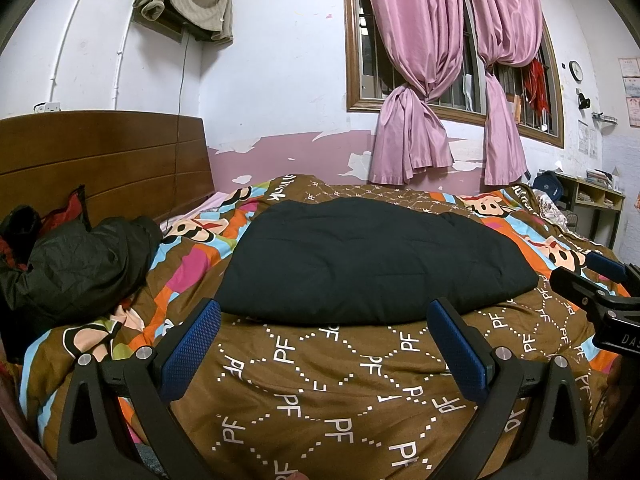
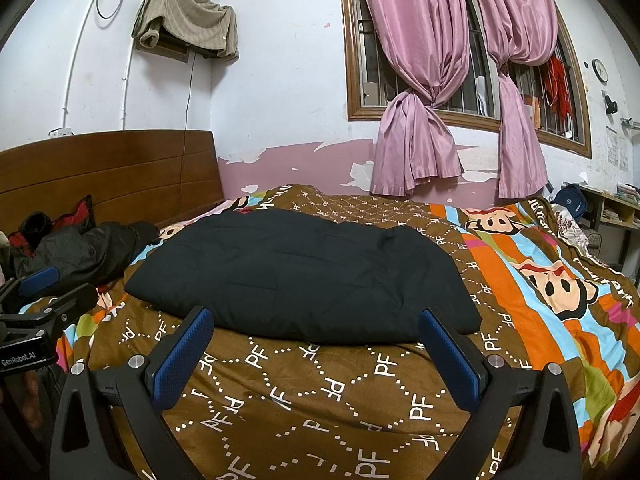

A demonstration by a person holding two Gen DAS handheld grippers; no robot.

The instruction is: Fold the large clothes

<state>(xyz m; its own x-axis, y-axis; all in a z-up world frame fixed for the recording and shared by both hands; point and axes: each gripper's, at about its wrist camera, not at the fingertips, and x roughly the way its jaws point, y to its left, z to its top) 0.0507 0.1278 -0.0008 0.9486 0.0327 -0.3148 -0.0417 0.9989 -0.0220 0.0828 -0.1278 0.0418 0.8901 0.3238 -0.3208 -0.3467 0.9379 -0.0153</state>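
left tongs hanging wide open over bed quilt | folded black padded garment lying just ahead | right tongs showing at right edge

Your left gripper has matte black angular arms with triangular cut-outs, round silver screws at the joints, and blue textured pads lining its fingers. Your right gripper matches it. White "GenRobot.AI" lettering marks the left gripper's body, seen from the right wrist.
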